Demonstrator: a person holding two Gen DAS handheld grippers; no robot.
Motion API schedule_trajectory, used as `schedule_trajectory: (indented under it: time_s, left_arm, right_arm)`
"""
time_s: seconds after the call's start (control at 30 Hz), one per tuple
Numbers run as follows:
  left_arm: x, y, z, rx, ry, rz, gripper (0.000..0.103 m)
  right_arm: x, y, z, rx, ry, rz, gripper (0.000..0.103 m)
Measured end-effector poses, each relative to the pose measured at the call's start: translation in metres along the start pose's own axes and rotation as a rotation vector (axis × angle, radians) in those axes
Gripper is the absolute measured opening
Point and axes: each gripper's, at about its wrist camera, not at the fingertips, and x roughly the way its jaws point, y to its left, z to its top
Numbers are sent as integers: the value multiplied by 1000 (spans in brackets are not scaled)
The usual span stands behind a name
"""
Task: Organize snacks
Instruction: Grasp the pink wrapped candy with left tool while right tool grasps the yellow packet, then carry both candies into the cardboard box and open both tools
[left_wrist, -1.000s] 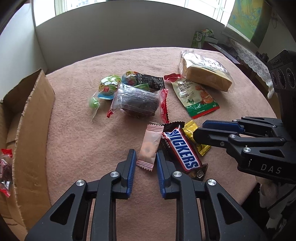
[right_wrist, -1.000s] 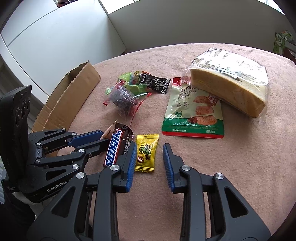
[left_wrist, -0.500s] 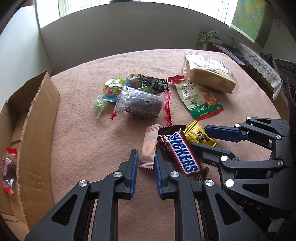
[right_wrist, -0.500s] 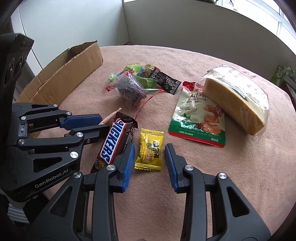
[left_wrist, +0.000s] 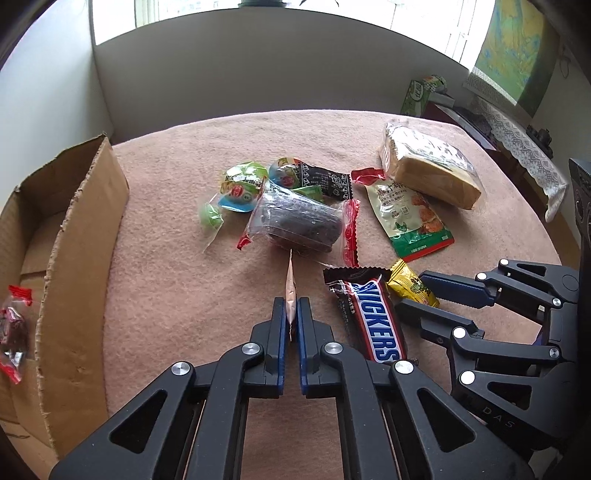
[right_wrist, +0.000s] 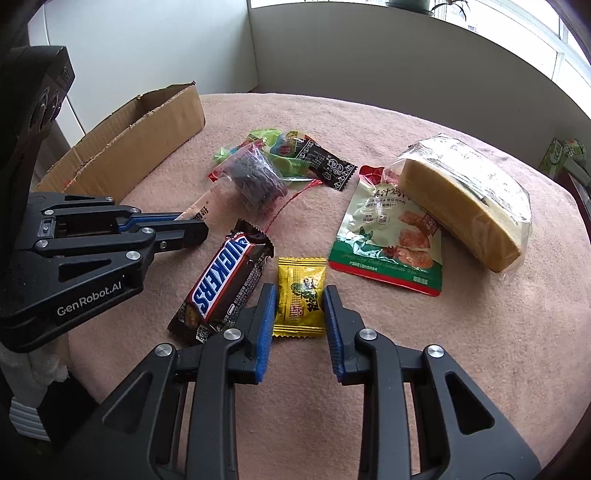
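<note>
Left wrist view: my left gripper (left_wrist: 290, 314) sits at lower centre with its jaws pinched nearly together on a pink sachet (left_wrist: 290, 291), which stands on edge between the blue pads. To its right lies a Snickers bar (left_wrist: 373, 319), and beyond that a yellow candy (left_wrist: 410, 282) with my right gripper (left_wrist: 436, 299) around it, at the right edge of the frame.

Everything rests on a round table (left_wrist: 166, 229) covered in a fuzzy pinkish-tan cloth. At centre a heap of snacks: a dark cake (left_wrist: 299, 221) in clear wrap, green jellies (left_wrist: 242, 184), a black packet (left_wrist: 327, 179). At right, a green pouch (left_wrist: 410, 218) and bagged bread (left_wrist: 432, 170). A cardboard box (left_wrist: 79, 236) stands open at the left edge, a red-ended sweet (left_wrist: 13, 325) inside. Behind the table runs a plain grey-white wall with a bright window above; at upper right hangs a map (left_wrist: 513, 48) over a lace-covered sideboard (left_wrist: 517, 136).

Right wrist view: my right gripper (right_wrist: 299, 299) is at lower centre, jaws partly open, straddling the yellow candy (right_wrist: 301, 295), which lies flat on the cloth; whether the pads touch it I cannot tell.
</note>
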Motion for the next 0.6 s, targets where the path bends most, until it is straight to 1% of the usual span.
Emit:
schedule_trajectory:
  time_s: [0.17, 0.4, 0.6]
  left_arm:
    - [-10, 5, -4, -16, -25, -2, 4]
    - [-33, 12, -11, -36, -64, -35, 4]
    - [-56, 21, -13, -68, -110, -40, 4]
  right_arm:
    - [-11, -7, -2, 31, -18, 11, 26]
    - [-39, -11, 2, 56, -67, 14, 26]
    - [-59, 3, 15, 50, -108, 40, 26]
